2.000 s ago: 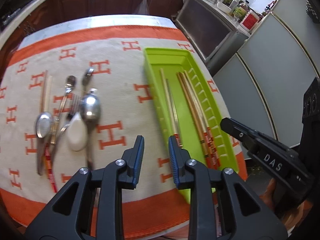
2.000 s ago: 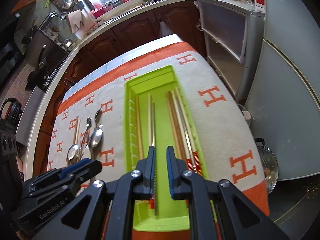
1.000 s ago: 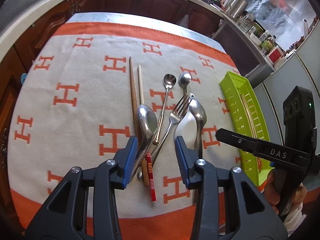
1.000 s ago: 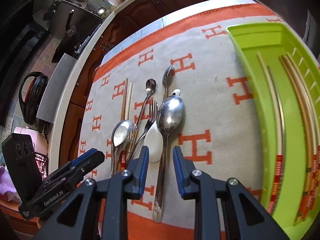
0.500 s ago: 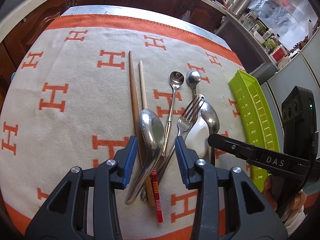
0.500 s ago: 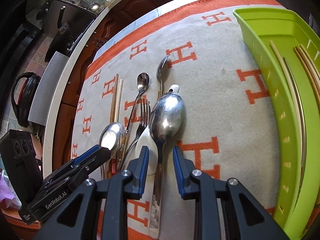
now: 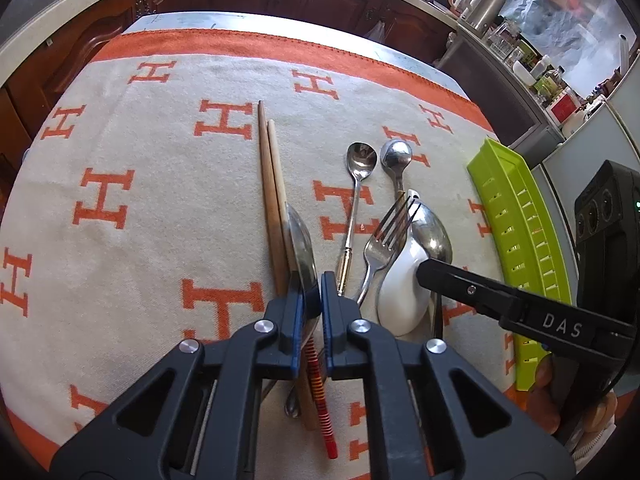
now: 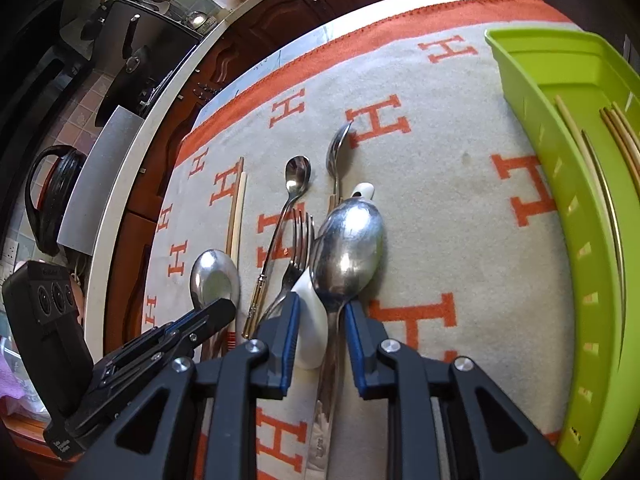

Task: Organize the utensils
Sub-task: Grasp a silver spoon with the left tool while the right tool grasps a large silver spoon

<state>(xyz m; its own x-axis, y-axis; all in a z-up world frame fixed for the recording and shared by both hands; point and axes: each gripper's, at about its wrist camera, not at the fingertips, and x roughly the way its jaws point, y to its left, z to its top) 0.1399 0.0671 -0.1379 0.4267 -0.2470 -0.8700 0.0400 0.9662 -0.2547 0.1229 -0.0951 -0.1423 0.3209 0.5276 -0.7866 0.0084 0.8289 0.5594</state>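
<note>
Clamping left tool on steel spoon | right tool closing around large spoon

The left tool is clamped on the near end of a steel spoon tipped on edge beside two wooden chopsticks on the H-patterned cloth. The right tool reaches over a white spoon, perhaps touching it. A green tray sits at right.
</note>
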